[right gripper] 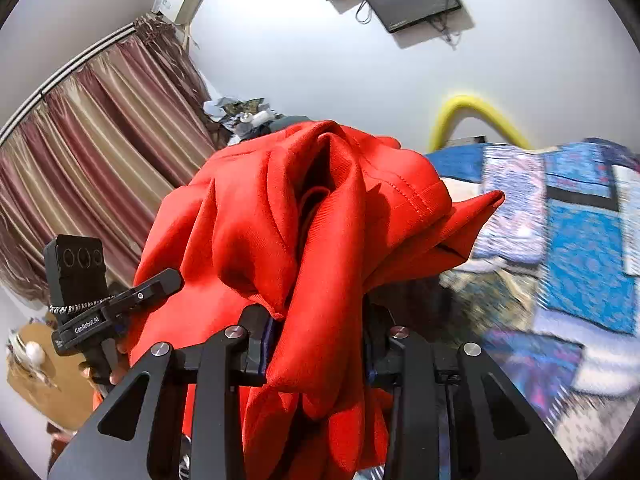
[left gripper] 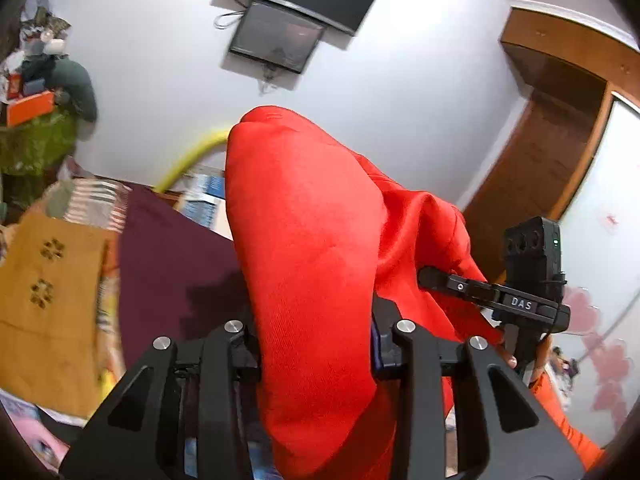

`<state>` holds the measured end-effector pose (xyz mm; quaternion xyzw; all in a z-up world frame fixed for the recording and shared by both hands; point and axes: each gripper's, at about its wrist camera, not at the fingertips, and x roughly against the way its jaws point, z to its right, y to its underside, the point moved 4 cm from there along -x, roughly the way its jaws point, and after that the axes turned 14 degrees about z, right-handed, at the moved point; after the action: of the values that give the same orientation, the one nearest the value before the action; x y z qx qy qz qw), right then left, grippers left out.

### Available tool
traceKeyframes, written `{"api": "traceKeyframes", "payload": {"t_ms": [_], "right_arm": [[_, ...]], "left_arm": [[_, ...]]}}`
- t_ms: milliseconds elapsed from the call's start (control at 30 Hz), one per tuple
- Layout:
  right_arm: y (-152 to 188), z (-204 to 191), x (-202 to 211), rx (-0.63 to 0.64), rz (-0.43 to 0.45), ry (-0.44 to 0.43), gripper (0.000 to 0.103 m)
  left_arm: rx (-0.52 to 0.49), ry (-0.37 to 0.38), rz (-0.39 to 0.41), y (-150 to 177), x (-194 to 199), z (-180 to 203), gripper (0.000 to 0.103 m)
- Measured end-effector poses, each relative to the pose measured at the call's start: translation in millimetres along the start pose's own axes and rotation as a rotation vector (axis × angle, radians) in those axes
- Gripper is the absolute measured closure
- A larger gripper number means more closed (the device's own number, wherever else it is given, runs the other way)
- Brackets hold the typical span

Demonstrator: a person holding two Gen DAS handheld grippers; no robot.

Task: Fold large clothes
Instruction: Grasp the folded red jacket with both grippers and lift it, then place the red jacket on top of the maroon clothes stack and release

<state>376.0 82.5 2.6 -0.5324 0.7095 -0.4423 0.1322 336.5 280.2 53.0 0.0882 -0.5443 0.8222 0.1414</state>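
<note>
The bunched red garment (left gripper: 316,248) fills the space ahead of both grippers; open wall above.

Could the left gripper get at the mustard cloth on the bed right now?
Probably not. The left gripper is shut on the red garment, which fills its fingers and hangs in front. The mustard cloth lies uncovered off to the side, but the garment would have to go first.

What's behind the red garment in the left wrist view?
Behind the red garment: white wall, a wall-mounted screen, a yellow hoop and a maroon cloth. The left gripper fingertips and the bed straight ahead are covered.
</note>
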Motion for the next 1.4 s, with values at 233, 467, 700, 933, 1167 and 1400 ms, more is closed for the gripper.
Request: {"api": "traceKeyframes", "payload": {"t_ms": [233,467,700,933,1167,1400], "right_arm": [[24,21,-101,-0.007,-0.084,0.023,0.072],[73,60,-149,0.035,-0.200,0.182,0.061],[56,32,-107,0.266,-0.155,0.314,0.051],[33,-1,-39,0.285,0.008,0.291,0.050],[18,-65,42,0.302,0.185,0.196,0.050],[29,-131,128,0.421,0.399,0.142,0.050]], "left_arm": [[0.123,-0.185,-0.105,34,-68,-128,0.062],[0.157,-0.205,-0.172,63,-86,-179,0.049],[-0.072,-0.372,-0.100,53,-59,-147,0.039],[-0.123,-0.371,0.023,35,8,-97,0.039],[-0.181,-0.314,0.189,18,100,-13,0.039],[-0.311,-0.282,0.407,35,190,81,0.039]]}}
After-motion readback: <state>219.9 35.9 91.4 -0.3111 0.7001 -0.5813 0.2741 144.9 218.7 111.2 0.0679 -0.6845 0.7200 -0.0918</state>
